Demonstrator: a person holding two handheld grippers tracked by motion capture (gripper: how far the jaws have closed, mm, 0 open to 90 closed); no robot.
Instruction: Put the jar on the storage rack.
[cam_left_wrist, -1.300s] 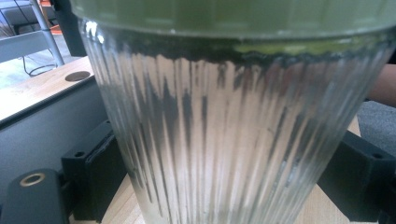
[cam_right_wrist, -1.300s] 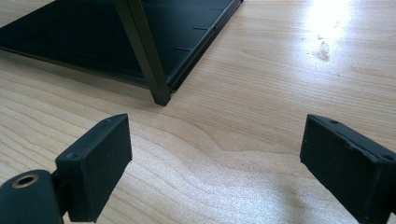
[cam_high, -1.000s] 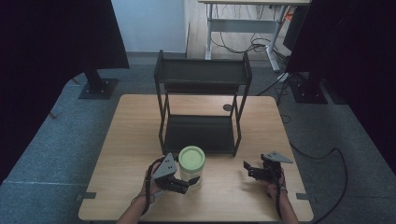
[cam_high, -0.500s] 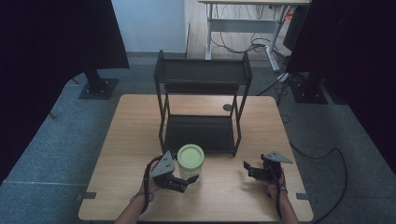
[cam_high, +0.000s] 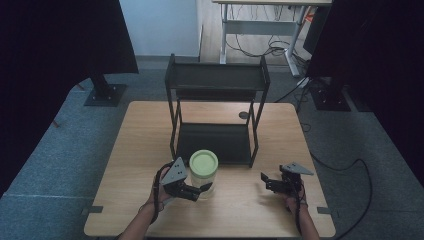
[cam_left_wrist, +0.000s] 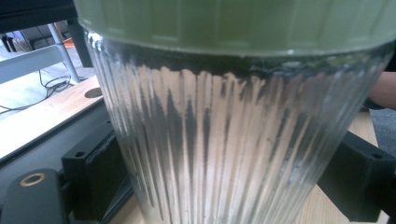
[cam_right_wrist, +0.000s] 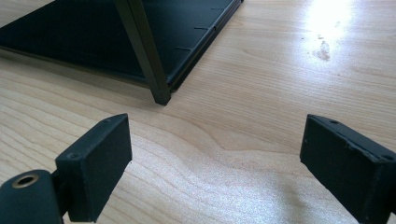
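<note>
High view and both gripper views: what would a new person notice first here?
First, the ribbed glass jar with a pale green lid near the table's front edge, between the jaws of the left tongs. Behind it stands a black two-level rack. The right tongs rest open on bare wood, holding nothing.

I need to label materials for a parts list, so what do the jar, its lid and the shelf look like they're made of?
The jar looks like clear ribbed glass, perhaps hard plastic: see-through, with shiny vertical flutes. Its lid seems pale green matte plastic with a ridged edge. The shelf looks like black matte painted metal, judging by its thin straight legs and flat trays.
</note>
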